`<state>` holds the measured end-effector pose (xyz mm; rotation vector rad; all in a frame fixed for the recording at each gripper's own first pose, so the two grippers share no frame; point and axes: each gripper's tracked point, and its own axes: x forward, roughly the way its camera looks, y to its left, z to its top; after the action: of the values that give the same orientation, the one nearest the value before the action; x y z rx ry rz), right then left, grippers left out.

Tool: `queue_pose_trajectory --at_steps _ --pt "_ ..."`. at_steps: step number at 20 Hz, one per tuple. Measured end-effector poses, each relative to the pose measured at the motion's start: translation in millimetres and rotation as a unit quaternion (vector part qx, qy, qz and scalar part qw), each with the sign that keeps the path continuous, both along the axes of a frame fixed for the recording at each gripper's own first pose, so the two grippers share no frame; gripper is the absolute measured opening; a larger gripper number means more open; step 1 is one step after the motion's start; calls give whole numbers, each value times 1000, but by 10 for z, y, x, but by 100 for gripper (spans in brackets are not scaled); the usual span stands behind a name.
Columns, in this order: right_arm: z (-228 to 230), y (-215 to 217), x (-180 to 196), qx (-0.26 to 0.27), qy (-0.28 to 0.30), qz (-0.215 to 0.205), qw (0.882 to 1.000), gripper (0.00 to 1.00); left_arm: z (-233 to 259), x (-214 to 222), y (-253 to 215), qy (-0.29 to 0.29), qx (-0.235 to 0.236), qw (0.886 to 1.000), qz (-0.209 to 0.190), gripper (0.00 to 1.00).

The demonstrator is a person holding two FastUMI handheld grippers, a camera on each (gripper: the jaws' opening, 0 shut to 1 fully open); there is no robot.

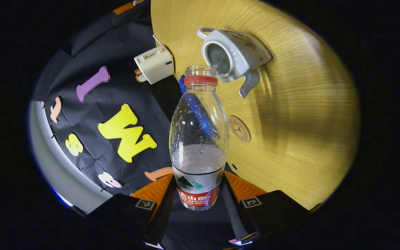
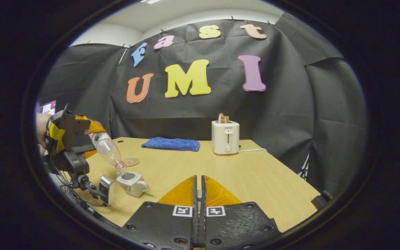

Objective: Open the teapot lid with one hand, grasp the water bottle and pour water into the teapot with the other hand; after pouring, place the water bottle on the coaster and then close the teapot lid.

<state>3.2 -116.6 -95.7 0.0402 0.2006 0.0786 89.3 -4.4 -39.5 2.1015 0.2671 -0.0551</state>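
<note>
My left gripper point(image 1: 198, 189) is shut on the lower part of a clear water bottle point(image 1: 198, 139) with a red neck ring and no cap. The bottle is tilted, about a third full, its mouth right over the open top of the pale grey teapot point(image 1: 236, 55) on the wooden table. In the right gripper view the same bottle point(image 2: 108, 149) slants down into the teapot point(image 2: 132, 182), held by the far gripper point(image 2: 71, 139) and a hand. The round coaster point(image 1: 239, 128) lies beside the teapot. My right gripper point(image 2: 198, 189) hovers above the table, fingers pressed together.
A white toaster point(image 2: 225, 137) with bread in it stands at the back of the table point(image 2: 262, 180), its cord running right. A folded blue cloth point(image 2: 171, 143) lies to its left. Cables and a small device point(image 2: 105, 185) hang at the table's left edge.
</note>
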Motion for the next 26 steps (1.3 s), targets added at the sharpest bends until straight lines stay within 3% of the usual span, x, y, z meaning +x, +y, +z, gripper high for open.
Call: queue_pose_trajectory --at_steps 8,17,21,23,24,26 --pt "-37 -52 -12 4 2 -3 1000 0 113 -2 -73 -11 36 999 -7 75" --pt "-67 -59 -8 9 5 -3 1000 0 94 -12 -93 -4 32 999 -4 75" --pt "-42 -52 -7 9 3 -3 1000 0 -125 -67 10 30 -47 998 17 78" --pt "-37 -55 -11 9 1 -5 1000 0 -229 -115 32 41 -105 993 23 75" --pt "-30 -53 -9 10 1 -6 1000 0 -336 -137 72 61 -152 986 38 78" --pt "-29 -50 -15 10 1 -7 1000 0 -564 -246 123 93 -265 957 69 75"
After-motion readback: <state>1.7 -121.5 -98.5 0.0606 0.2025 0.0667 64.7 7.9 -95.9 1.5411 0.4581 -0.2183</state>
